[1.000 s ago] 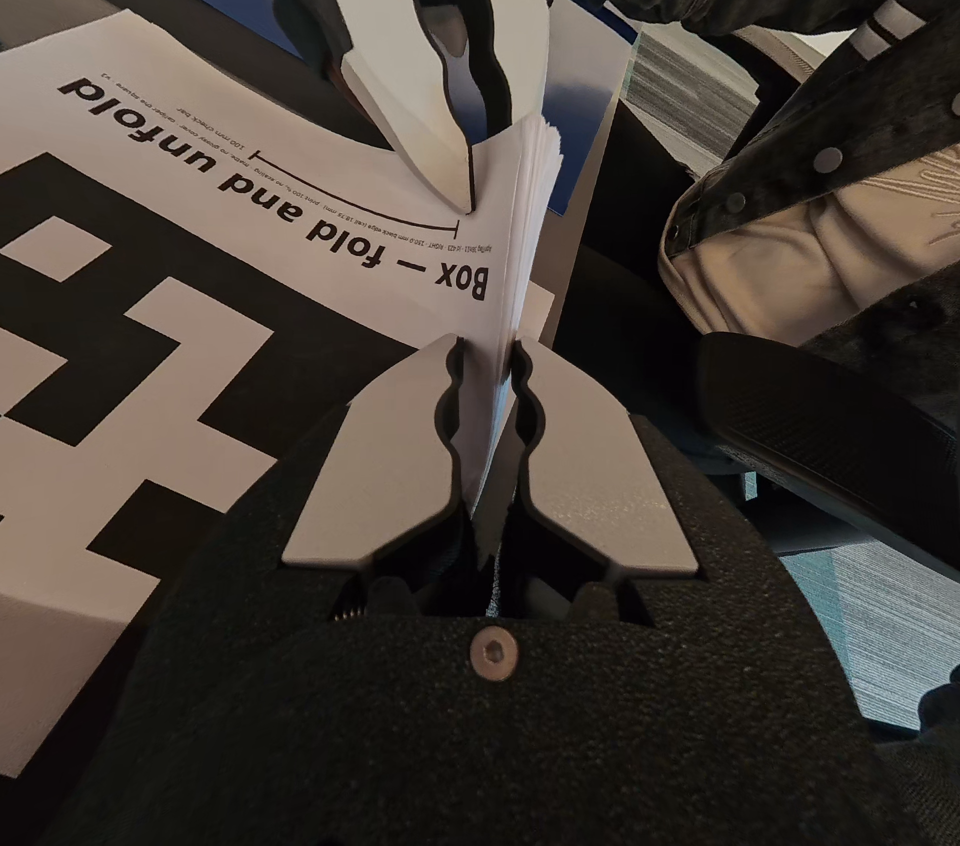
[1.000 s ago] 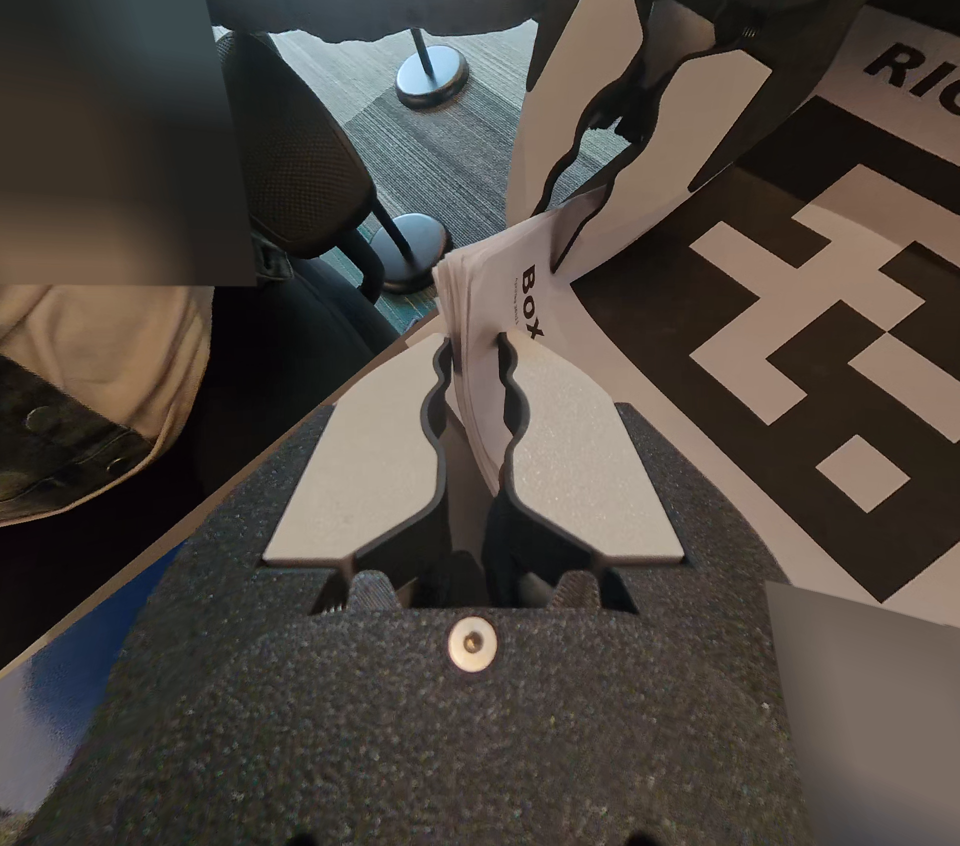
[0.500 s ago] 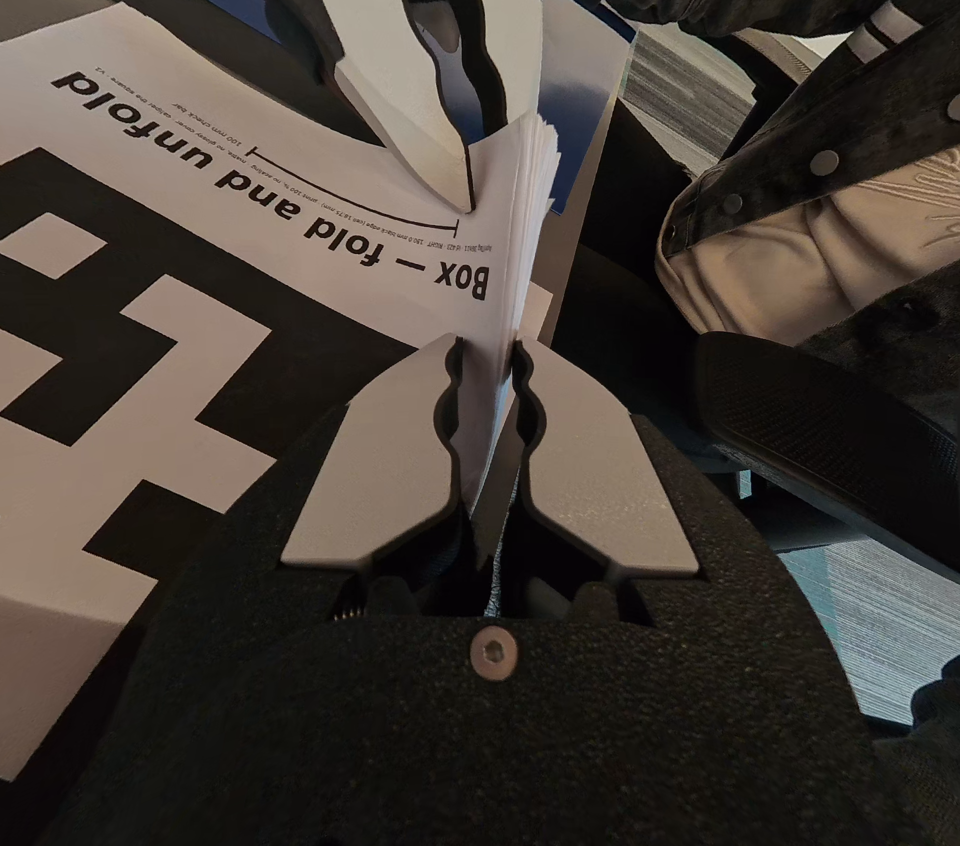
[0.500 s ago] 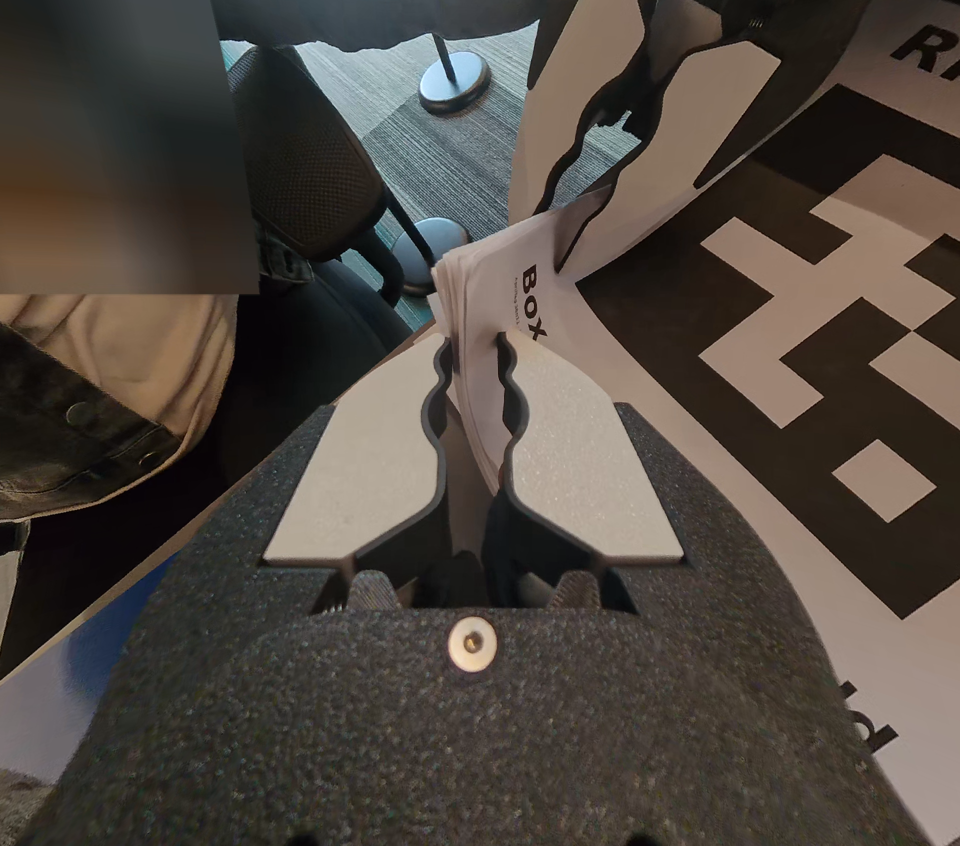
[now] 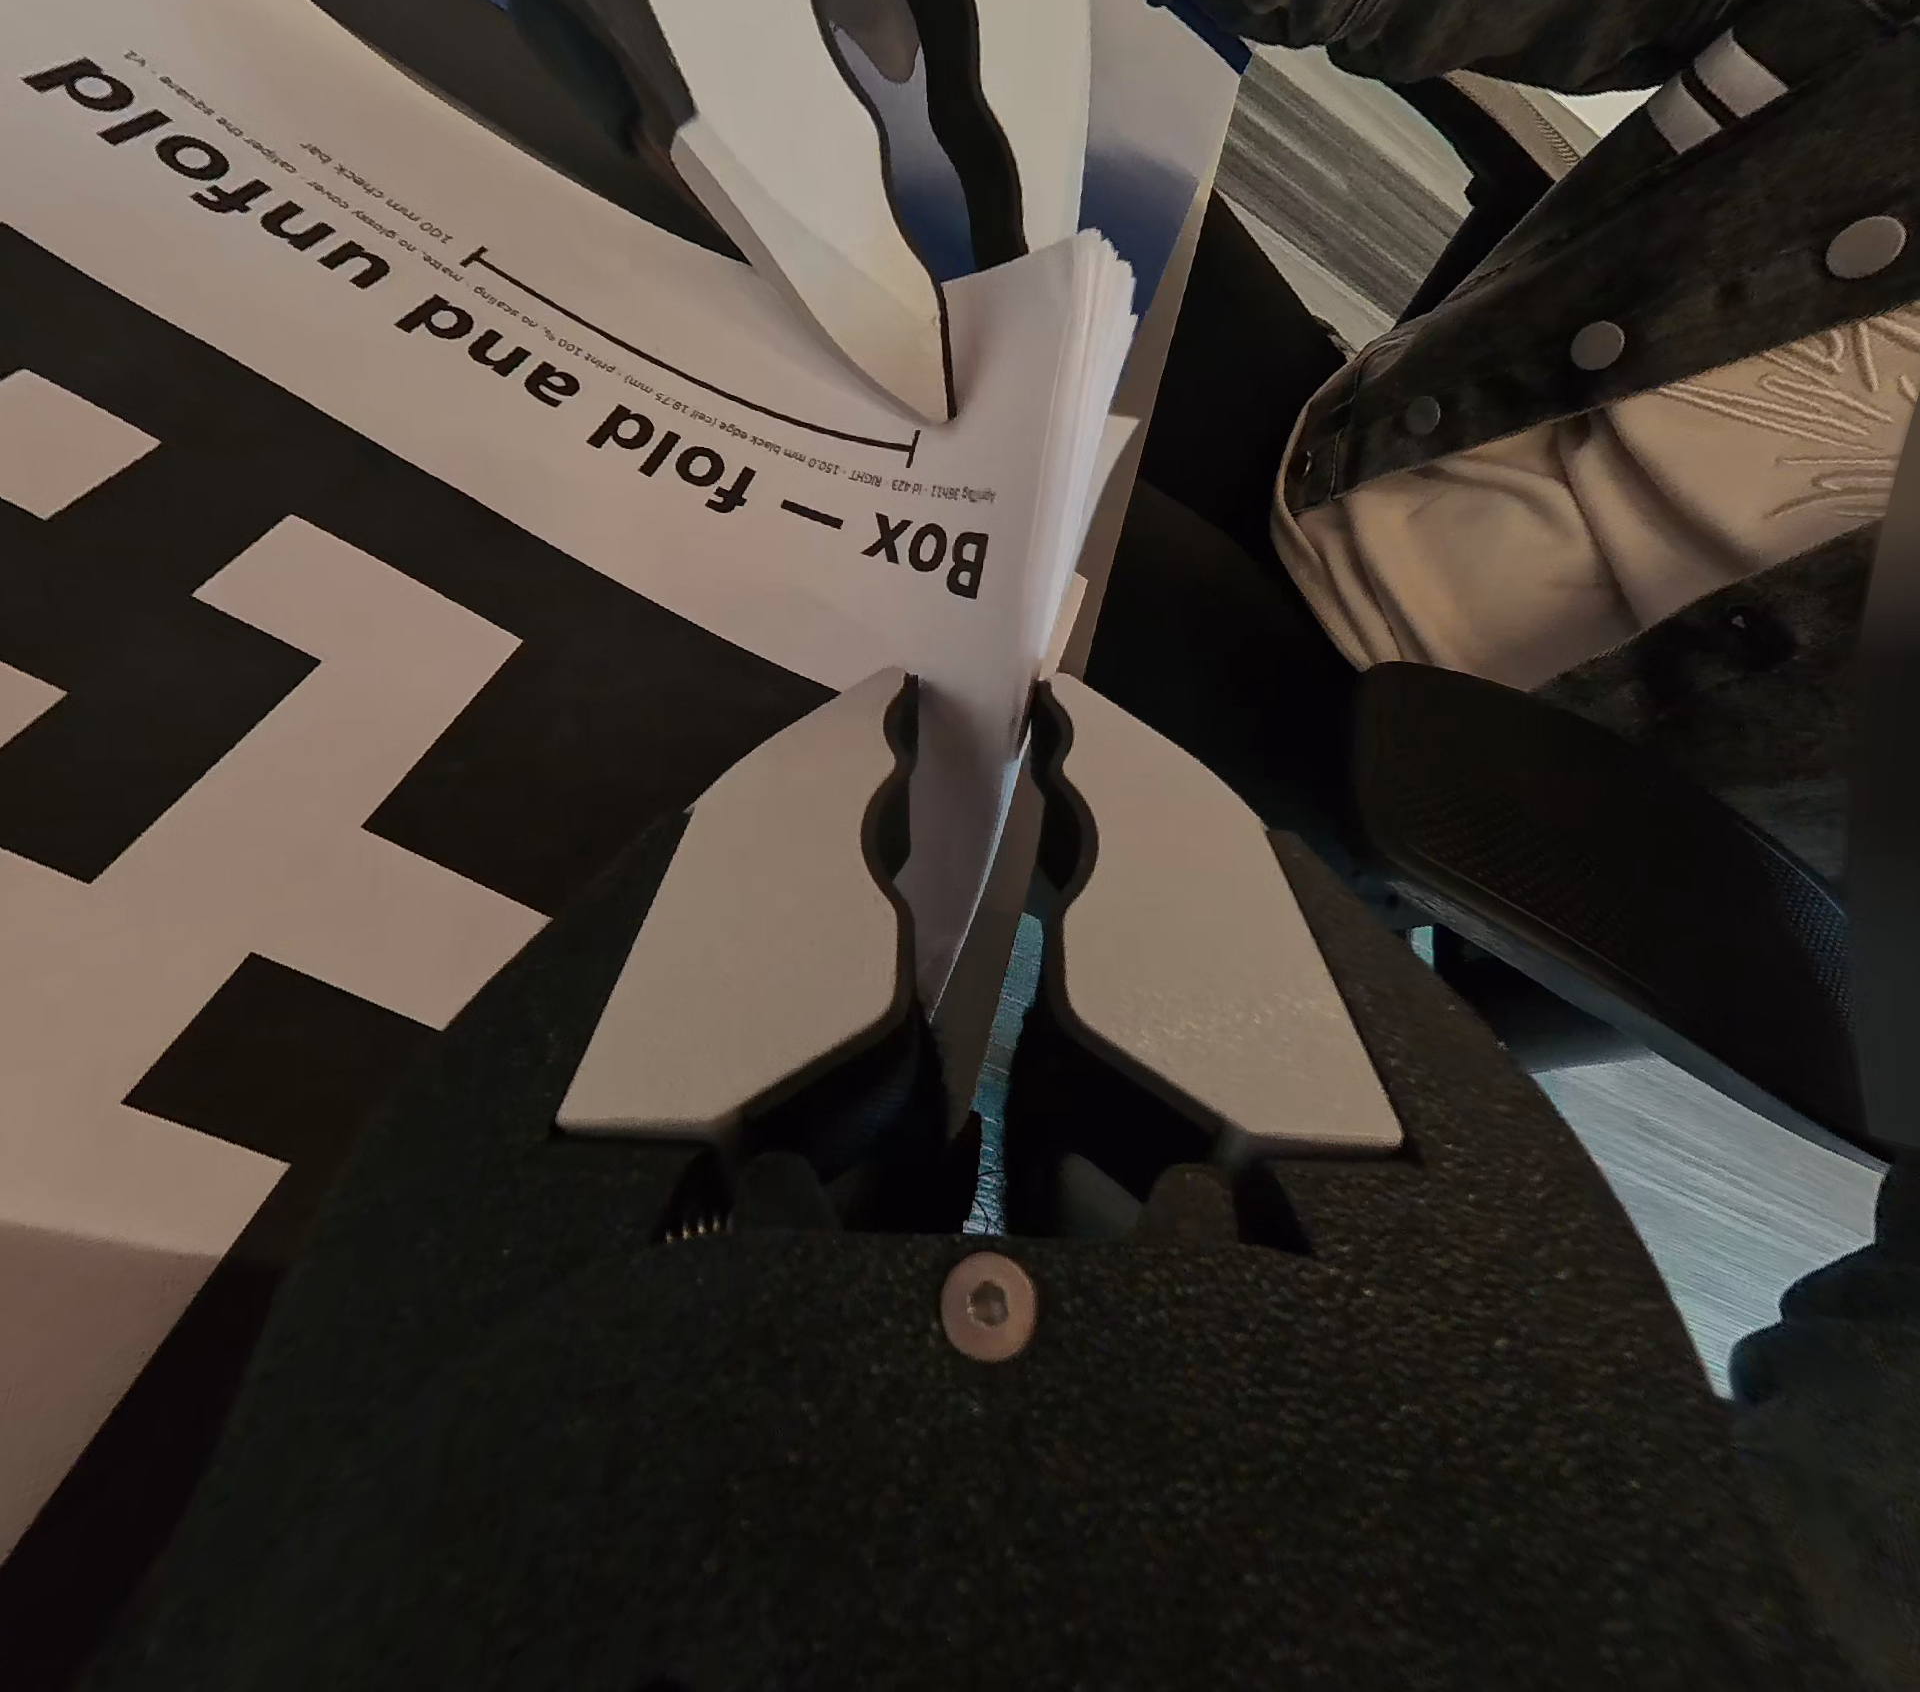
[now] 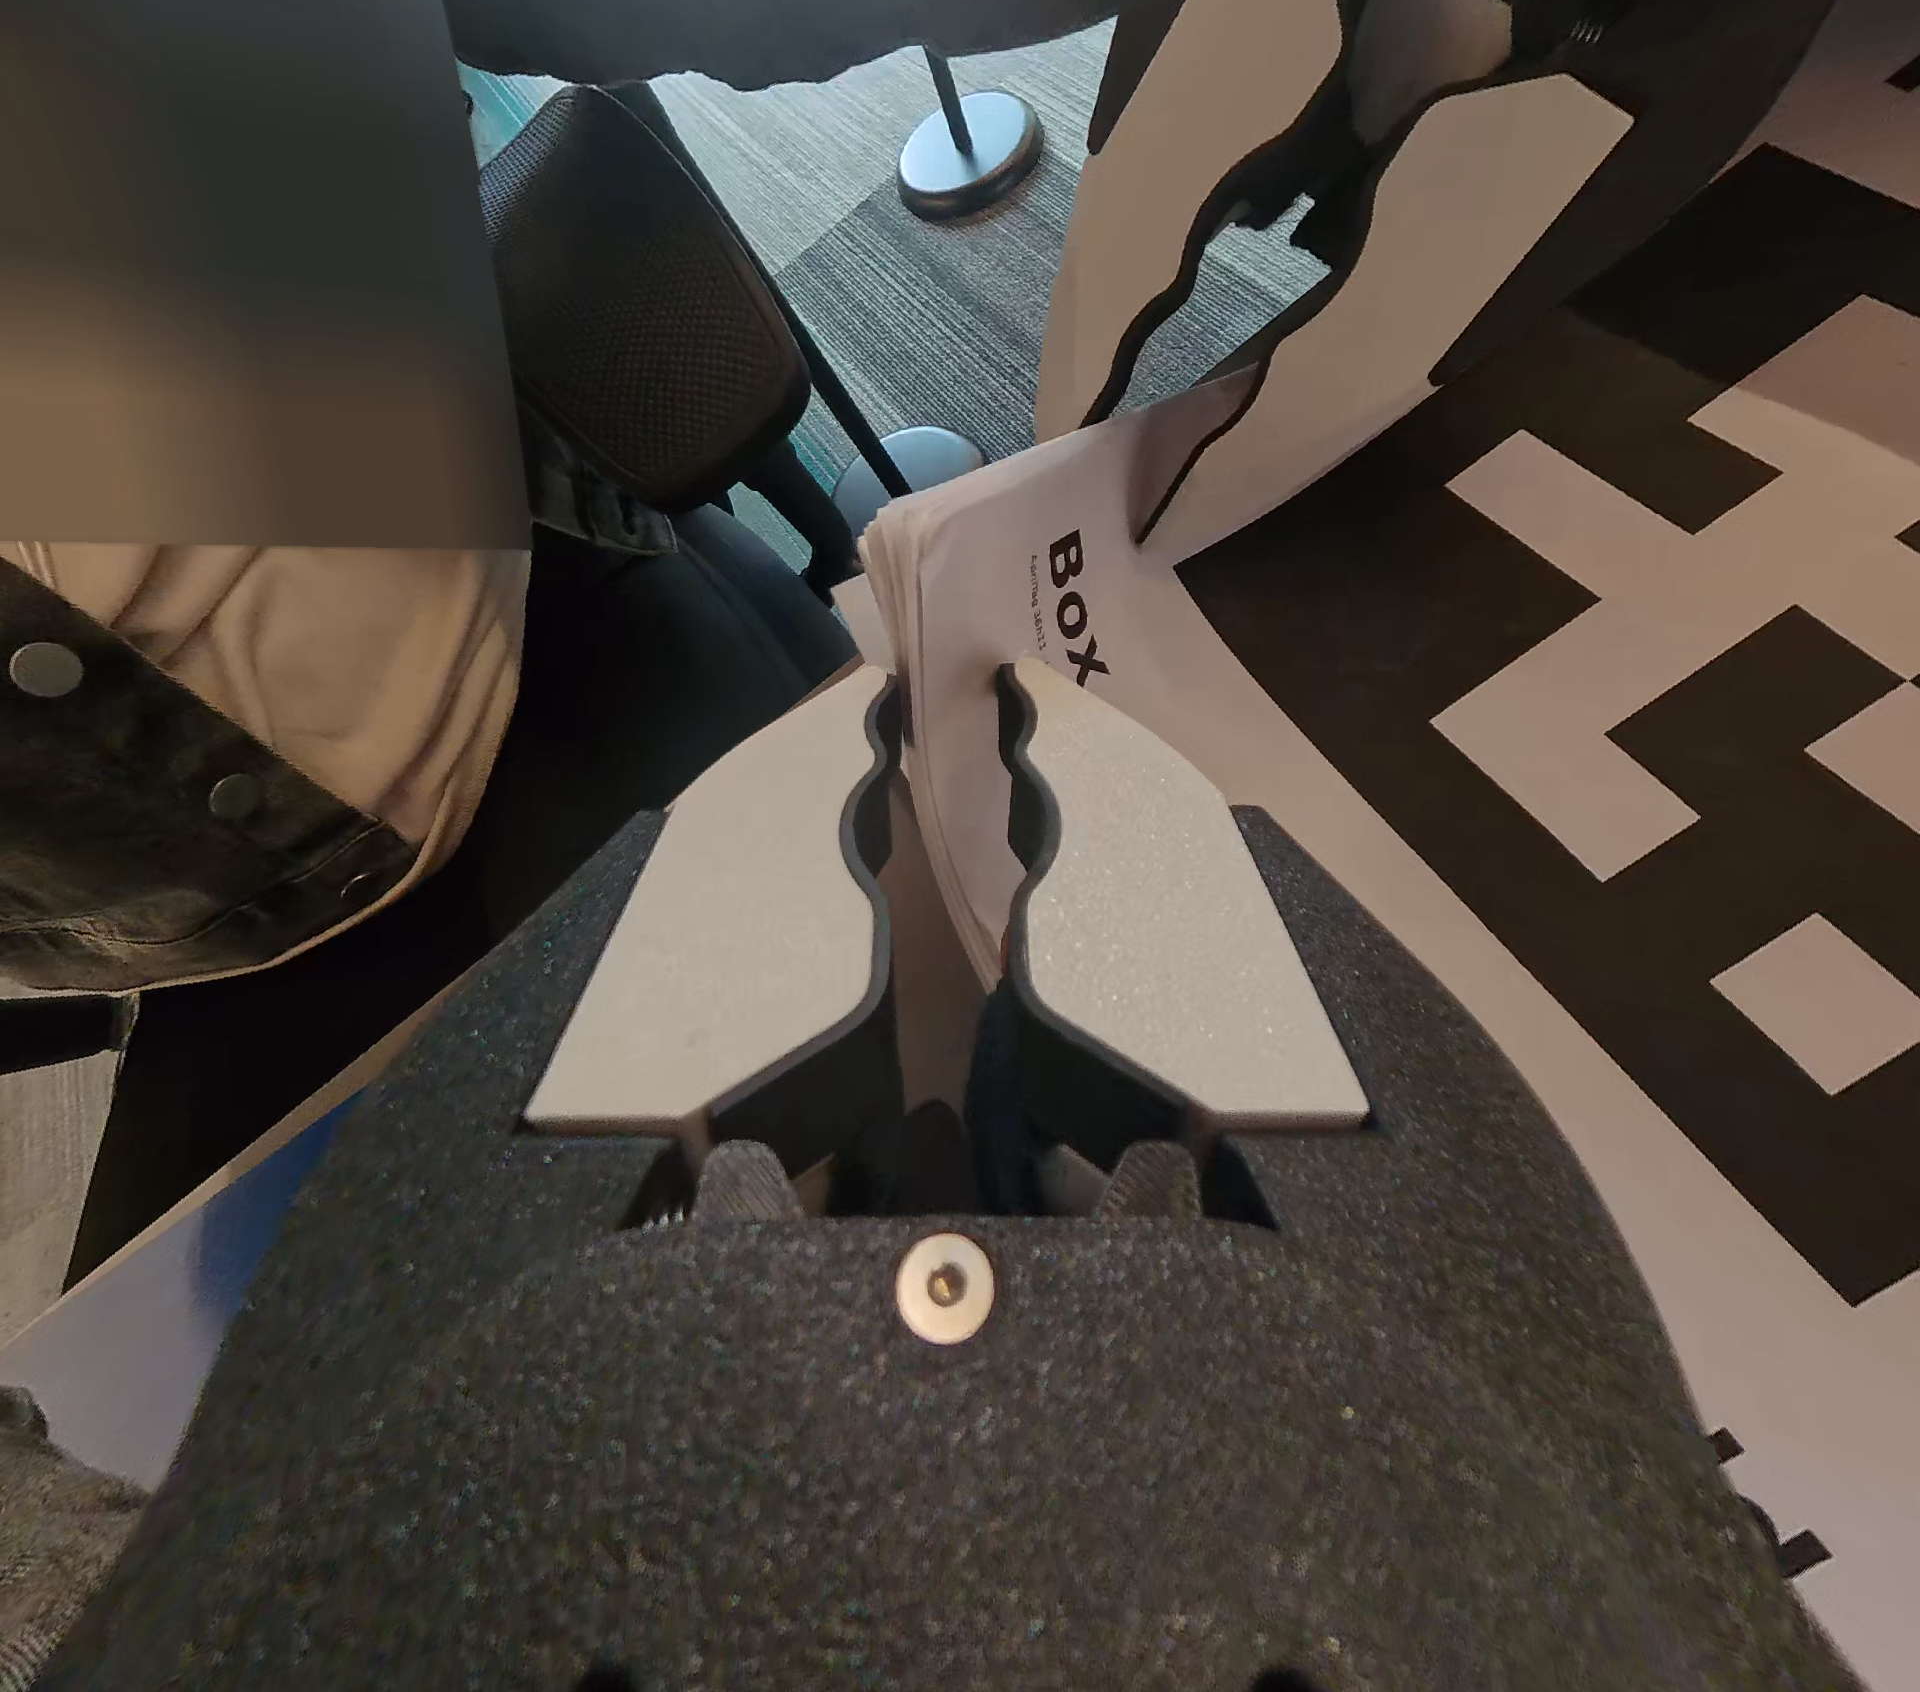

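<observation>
left gripper (image 5: 966, 686) pinching the corner of a white paper stack printed with black squares (image 5: 1049, 437), right gripper (image 6: 945, 681) clamped on that same corner beside it, stack lifted off the tabletop (image 5: 1164, 354); best held evenly so sheets don't fan.

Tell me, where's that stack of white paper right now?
The paper stack stands centre in both views, its corner pinched by the left hand-held gripper and right hand-held gripper.

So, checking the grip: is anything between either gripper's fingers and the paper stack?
Nothing visible. The left gripper and right gripper both pinch the stack of white sheets directly along one edge.
</observation>
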A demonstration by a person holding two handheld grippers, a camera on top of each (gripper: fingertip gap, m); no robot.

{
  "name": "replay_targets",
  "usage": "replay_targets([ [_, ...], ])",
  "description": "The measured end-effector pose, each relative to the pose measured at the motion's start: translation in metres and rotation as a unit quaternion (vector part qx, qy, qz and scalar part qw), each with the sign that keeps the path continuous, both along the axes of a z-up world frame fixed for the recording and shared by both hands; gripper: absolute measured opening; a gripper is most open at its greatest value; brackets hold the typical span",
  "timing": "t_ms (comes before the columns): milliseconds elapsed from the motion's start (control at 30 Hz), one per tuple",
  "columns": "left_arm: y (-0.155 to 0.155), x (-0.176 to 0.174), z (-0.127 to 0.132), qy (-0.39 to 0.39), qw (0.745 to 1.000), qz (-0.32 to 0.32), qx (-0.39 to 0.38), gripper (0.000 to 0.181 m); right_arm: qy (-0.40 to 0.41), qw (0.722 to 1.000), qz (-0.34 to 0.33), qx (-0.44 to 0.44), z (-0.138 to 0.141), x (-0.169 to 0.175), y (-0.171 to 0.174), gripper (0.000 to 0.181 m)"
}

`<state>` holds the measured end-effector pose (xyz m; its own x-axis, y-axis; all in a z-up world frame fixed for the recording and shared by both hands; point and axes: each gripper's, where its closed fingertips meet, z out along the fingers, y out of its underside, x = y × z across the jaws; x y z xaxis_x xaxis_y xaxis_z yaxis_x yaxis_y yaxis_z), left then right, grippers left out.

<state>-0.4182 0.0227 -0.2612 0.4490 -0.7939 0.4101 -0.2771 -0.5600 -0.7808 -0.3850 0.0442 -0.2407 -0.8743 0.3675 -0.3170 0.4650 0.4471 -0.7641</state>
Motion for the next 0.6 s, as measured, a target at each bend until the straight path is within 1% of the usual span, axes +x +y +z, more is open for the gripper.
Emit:
replay_targets([
  [200,-0.001,-0.0001,0.0001,-0.007,1.0,-0.006,-0.028,0.022,-0.006,1.0,0.005,-0.004,-0.0004,0.0002,-0.0001,0.017],
  [600,-0.001,-0.0004,-0.0001,-0.007,0.999,-0.006,-0.031,0.022,-0.014,1.0,0.006,-0.013,-0.0002,0.0,0.0001,0.017],
])
